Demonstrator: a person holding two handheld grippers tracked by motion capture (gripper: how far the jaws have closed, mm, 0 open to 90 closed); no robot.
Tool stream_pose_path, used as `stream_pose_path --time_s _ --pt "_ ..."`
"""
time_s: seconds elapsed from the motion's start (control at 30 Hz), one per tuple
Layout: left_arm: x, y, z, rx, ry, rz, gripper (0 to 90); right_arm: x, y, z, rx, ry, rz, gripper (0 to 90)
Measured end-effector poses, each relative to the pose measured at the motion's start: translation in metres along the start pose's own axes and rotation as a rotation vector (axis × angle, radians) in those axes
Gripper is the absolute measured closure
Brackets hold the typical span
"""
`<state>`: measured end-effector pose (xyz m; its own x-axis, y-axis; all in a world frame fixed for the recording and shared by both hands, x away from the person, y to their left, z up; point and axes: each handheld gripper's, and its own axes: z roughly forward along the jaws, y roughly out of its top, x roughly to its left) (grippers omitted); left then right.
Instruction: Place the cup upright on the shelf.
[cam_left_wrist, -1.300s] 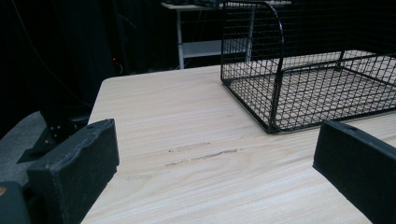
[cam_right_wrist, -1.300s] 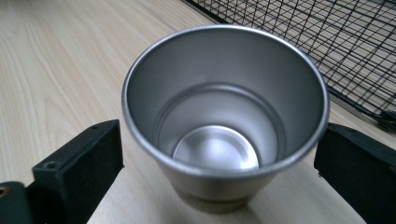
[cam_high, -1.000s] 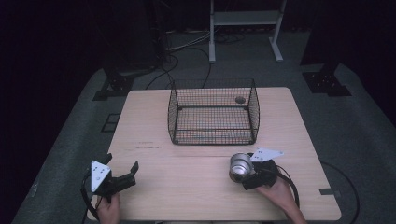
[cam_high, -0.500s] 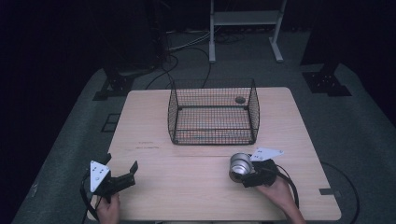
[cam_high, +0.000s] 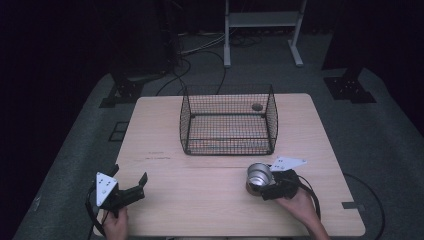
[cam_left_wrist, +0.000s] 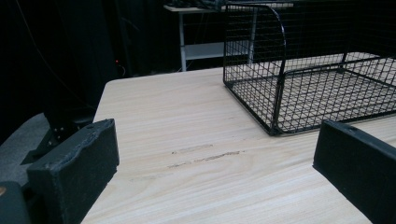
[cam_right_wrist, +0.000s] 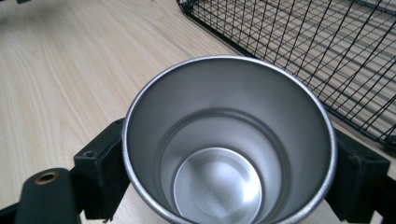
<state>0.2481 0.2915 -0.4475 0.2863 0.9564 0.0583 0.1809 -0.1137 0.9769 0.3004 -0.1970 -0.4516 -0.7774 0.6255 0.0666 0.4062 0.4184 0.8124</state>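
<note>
A shiny steel cup (cam_high: 259, 174) stands upright on the wooden table (cam_high: 200, 205), in front of the wire basket's right corner. My right gripper (cam_high: 261, 187) is shut on it, one black pad (cam_right_wrist: 100, 168) pressed against each side of the cup's wall. From above, the right gripper view looks into the empty cup (cam_right_wrist: 229, 154). My left gripper (cam_high: 131, 175) rests near the table's front left corner, its jaws wide apart with nothing but bare wood between them (cam_left_wrist: 210, 177).
A black wire basket (cam_high: 187, 125) sits at the middle back of the table, with a small round thing (cam_high: 257, 106) at its far right corner. Its near corner (cam_left_wrist: 280, 93) rises ahead of my left gripper. A white stand (cam_high: 262, 20) and cables lie on the floor behind.
</note>
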Motion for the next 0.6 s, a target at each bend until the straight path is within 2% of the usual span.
stream_pose_path --time_s 0.23,0.37,0.47,0.6 --pt "-0.001 0.0 0.0 -0.002 -0.011 -0.001 0.0 0.0 0.016 -0.008 -0.022 0.029 -0.004 14.6" --pt "0.001 0.0 0.0 -0.003 -0.008 -0.009 0.0 -0.001 0.026 -0.011 -0.035 0.058 0.01 14.6" --pt "0.001 0.0 -0.001 -0.004 -0.008 -0.004 0.0 0.0 0.038 -0.016 -0.042 0.06 -0.015 14.6" --pt "0.0 0.0 -0.001 -0.008 -0.007 -0.003 0.0 -0.004 0.053 -0.022 -0.051 0.063 -0.02 14.6"
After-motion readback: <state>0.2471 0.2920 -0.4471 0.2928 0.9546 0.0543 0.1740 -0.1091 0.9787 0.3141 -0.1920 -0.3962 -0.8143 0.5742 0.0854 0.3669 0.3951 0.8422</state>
